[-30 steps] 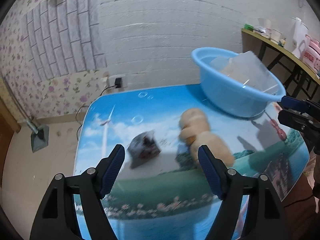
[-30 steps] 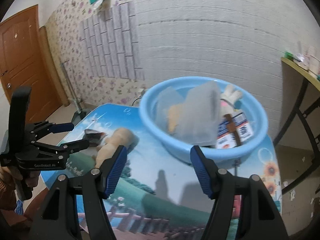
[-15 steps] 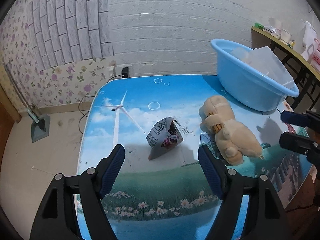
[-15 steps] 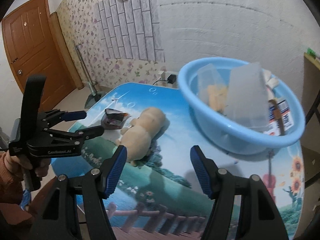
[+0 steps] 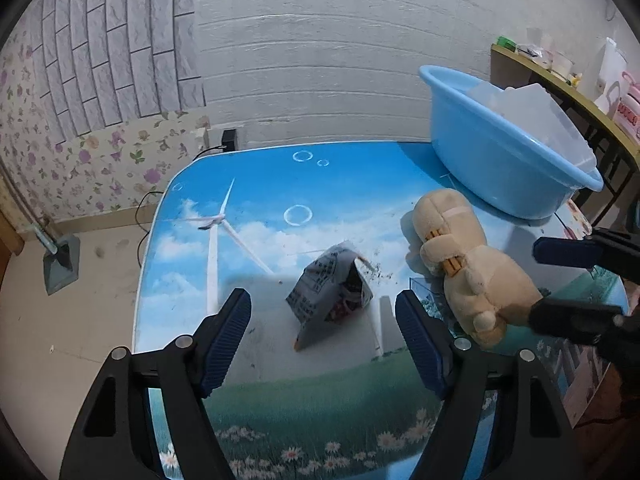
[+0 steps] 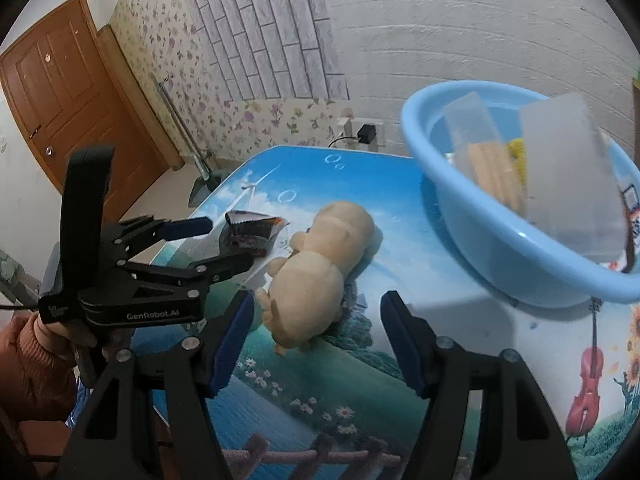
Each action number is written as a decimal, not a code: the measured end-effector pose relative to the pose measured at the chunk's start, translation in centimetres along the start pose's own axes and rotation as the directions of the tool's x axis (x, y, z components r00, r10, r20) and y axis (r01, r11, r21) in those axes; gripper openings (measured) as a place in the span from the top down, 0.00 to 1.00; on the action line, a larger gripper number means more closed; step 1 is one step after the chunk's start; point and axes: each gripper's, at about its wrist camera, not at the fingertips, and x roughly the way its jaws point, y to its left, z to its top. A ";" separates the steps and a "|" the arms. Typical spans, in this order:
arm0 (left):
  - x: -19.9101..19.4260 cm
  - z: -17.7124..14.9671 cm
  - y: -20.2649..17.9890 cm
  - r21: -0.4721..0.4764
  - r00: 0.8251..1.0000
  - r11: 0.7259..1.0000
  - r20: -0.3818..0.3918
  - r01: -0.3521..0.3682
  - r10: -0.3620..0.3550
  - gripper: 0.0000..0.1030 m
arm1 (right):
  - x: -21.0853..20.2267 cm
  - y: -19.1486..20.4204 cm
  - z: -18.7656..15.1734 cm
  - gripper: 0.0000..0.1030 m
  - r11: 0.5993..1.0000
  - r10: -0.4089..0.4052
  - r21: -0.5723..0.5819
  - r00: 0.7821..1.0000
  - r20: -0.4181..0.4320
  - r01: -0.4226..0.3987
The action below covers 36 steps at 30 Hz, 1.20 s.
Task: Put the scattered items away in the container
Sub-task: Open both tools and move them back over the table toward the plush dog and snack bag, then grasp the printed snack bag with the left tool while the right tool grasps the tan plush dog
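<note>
Left gripper [image 5: 323,336] jaws spread and just closing a little, crumpled snack wrapper [image 5: 330,294] between them untouched, right gripper [image 6: 316,338] jaws spread around tan plush toy [image 6: 316,276], blue basin [image 6: 516,216] at right, cut off, contents blurry.

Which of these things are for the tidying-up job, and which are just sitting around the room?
For the job:
- plush toy lying on the table
- torn snack packet beside it
- blue basin, already holding clear plastic boxes
- left tongs and right tongs, both open

Just around:
- wooden door
- wall plug
- side shelf with its clutter
</note>
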 end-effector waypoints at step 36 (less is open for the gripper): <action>-4.0 -0.3 -1.7 0.017 0.997 0.998 0.043 0.061 -0.061 0.68 | -0.3 0.5 -0.8 0.55 0.997 0.072 0.020 0.997 0.006 -0.072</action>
